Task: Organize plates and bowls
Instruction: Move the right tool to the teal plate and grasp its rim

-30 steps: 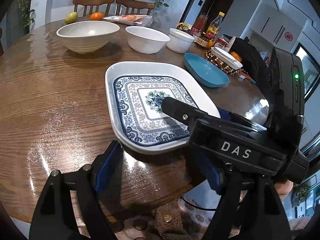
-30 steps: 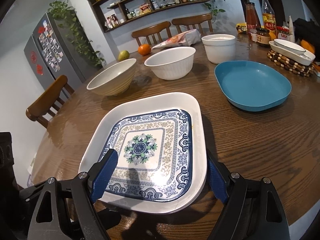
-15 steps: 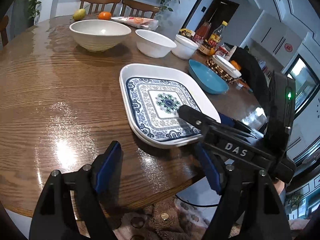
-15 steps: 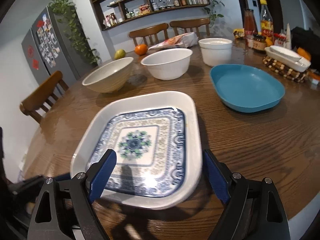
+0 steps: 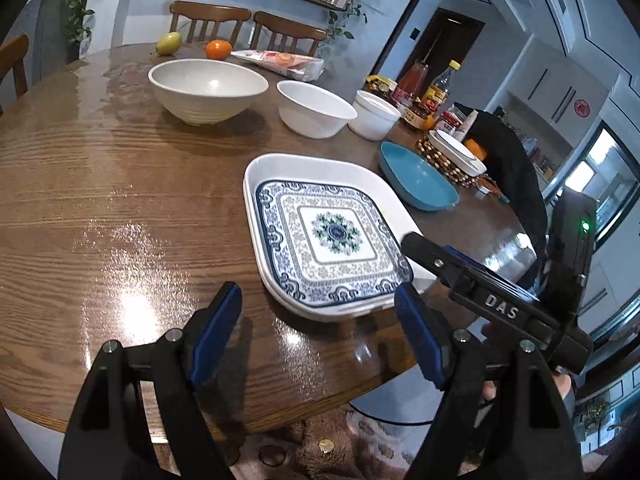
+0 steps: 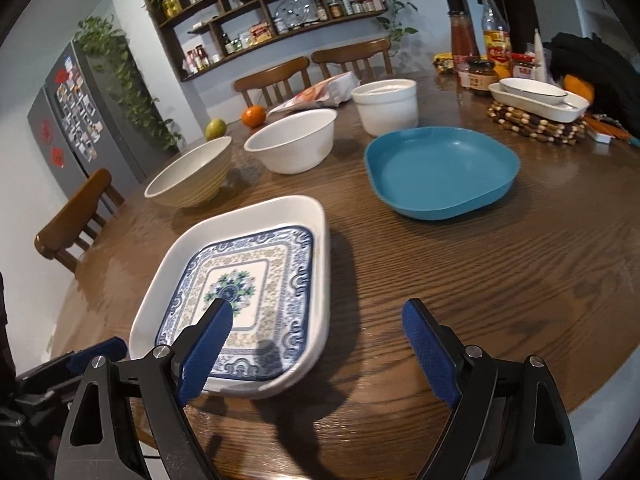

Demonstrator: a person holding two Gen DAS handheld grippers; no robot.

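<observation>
A white square dish [image 5: 312, 168] with a blue-patterned square plate [image 5: 332, 236] lying in it rests near the table's front edge. My left gripper [image 5: 318, 336] is open just short of the dish's near rim, with nothing between its fingers. My right gripper [image 6: 320, 336] is open too. Its left pad hangs over the patterned plate [image 6: 248, 280], and its right pad is over bare wood. A teal plate [image 6: 440, 172] lies farther back on the right. Behind stand a beige bowl [image 6: 188, 176], a white bowl [image 6: 292, 144] and a white ramekin [image 6: 386, 106].
Sauce bottles and jars [image 6: 480, 52] crowd the back right, beside a white dish on a beaded trivet [image 6: 536, 120]. An orange [image 6: 254, 115], a pear [image 6: 216, 129] and a snack bag [image 6: 320, 92] lie at the far edge. Wooden chairs [image 6: 72, 224] ring the round table [image 6: 500, 300].
My right gripper has slid to the right, from straddling the dish's near edge to having only its left pad over the plate. The dish now sits farther from my left gripper's fingers.
</observation>
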